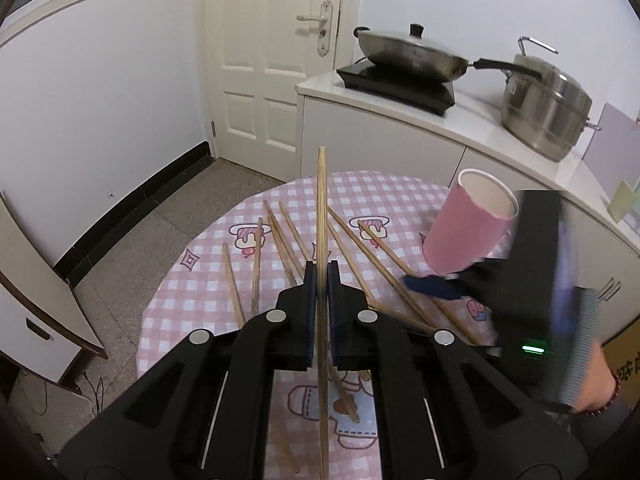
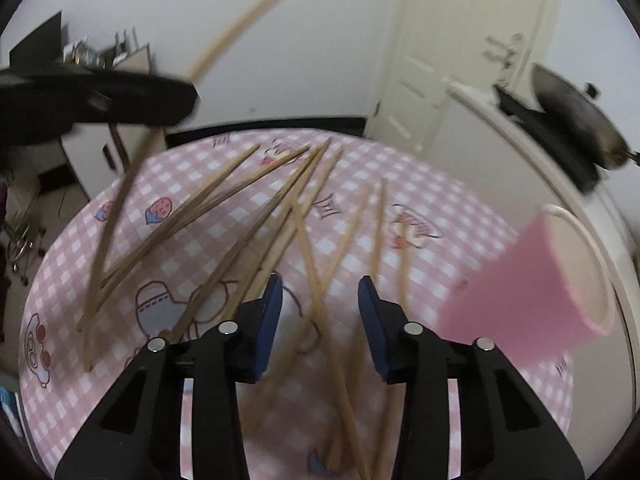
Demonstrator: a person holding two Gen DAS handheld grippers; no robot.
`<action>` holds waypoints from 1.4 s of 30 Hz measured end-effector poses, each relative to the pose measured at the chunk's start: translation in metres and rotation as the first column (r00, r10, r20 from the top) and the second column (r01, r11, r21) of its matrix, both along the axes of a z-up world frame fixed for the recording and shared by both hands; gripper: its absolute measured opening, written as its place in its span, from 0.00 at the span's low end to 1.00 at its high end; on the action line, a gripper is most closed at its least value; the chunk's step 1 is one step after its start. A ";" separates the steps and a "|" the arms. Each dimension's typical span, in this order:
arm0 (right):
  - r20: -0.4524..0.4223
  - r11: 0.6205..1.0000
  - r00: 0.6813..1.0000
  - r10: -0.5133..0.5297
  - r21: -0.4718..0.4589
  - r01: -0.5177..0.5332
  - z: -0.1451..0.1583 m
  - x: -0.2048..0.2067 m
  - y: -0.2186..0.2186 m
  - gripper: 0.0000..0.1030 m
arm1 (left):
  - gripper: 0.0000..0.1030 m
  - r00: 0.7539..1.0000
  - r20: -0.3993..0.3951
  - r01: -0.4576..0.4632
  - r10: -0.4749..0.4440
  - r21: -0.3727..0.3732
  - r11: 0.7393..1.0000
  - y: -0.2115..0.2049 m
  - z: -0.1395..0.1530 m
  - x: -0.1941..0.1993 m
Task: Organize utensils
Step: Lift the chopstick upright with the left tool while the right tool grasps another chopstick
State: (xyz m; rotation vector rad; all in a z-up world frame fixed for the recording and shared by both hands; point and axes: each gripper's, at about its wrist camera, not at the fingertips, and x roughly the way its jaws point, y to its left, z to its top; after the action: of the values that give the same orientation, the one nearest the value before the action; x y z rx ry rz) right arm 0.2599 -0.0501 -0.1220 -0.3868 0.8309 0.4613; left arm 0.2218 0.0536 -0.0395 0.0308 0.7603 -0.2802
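My left gripper (image 1: pixel 321 276) is shut on one wooden chopstick (image 1: pixel 321 208), held upright above the round table; the same chopstick (image 2: pixel 240 28) and left gripper show blurred at the upper left of the right wrist view. Several loose chopsticks (image 1: pixel 280 240) lie scattered on the pink checked tablecloth (image 1: pixel 192 292); they also show in the right wrist view (image 2: pixel 256 216). A pink paper cup (image 1: pixel 468 228) stands tilted at the right; it also shows in the right wrist view (image 2: pixel 528 284). My right gripper (image 2: pixel 320 292) is open and empty over the chopsticks, left of the cup.
A white counter (image 1: pixel 472 116) behind the table carries an induction hob with a lidded wok (image 1: pixel 412 54) and a steel steamer pot (image 1: pixel 548 108). A white door (image 1: pixel 272 52) is at the back. A cabinet (image 1: pixel 36 308) stands at the left by the floor.
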 end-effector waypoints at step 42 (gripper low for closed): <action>0.559 0.849 0.768 -0.313 0.527 -0.037 0.164 -0.029 -0.149 0.04 | 0.05 0.912 0.407 0.168 -0.052 -0.256 0.952 -0.093 0.143 -0.021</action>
State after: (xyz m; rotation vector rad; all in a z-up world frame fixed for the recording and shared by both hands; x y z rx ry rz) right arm 0.2305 -0.1987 0.0424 0.0399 0.0512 0.3534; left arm 0.2011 -0.0389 0.1039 -0.1409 0.3075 -0.4756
